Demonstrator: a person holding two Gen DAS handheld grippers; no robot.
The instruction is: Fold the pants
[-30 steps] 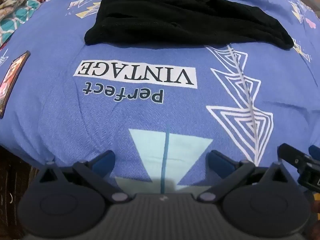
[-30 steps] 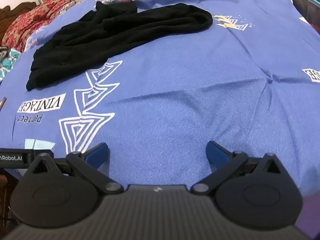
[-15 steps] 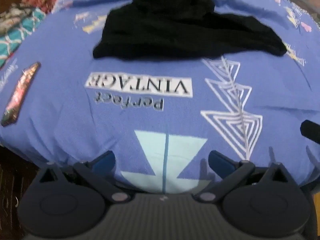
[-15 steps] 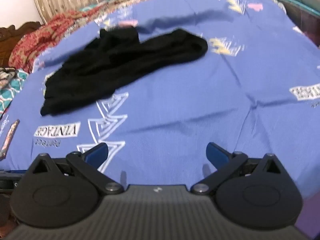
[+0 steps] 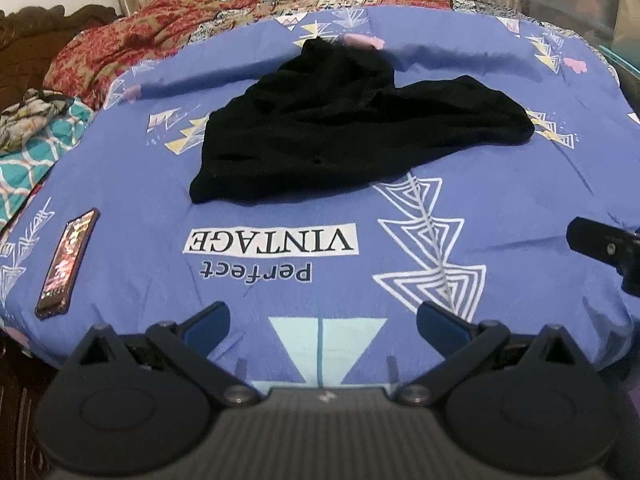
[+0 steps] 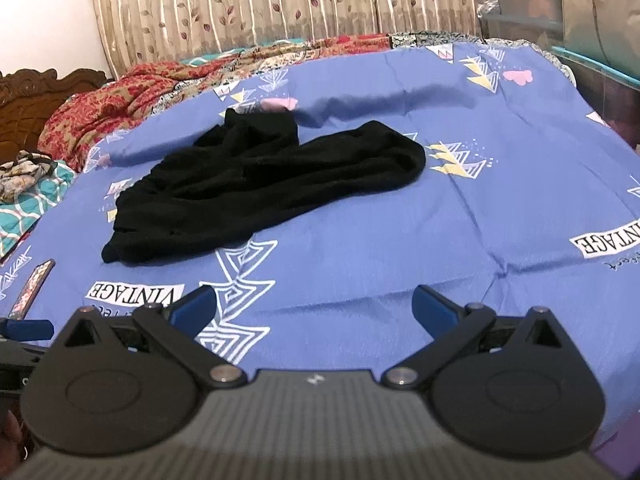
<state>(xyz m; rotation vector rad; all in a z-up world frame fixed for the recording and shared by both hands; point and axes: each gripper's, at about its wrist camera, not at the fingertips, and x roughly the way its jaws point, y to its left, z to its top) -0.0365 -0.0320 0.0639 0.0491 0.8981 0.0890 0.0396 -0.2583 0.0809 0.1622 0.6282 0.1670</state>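
Still unfolded: black pants (image 5: 352, 128) rumpled mid-bed on the blue bedspread (image 5: 500, 208), well apart from both tools. Left gripper (image 5: 320, 320) and right gripper (image 6: 312, 306) spread wide, grasping nothing. Best to reach for the waistband corners, lift and flatten the legs before folding; steer clear of the phone (image 5: 68, 264) near the bed's left edge.

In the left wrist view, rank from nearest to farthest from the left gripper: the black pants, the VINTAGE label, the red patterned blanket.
1. VINTAGE label, just ahead, centre.
2. black pants, farther, mid-bed.
3. red patterned blanket, far left edge.
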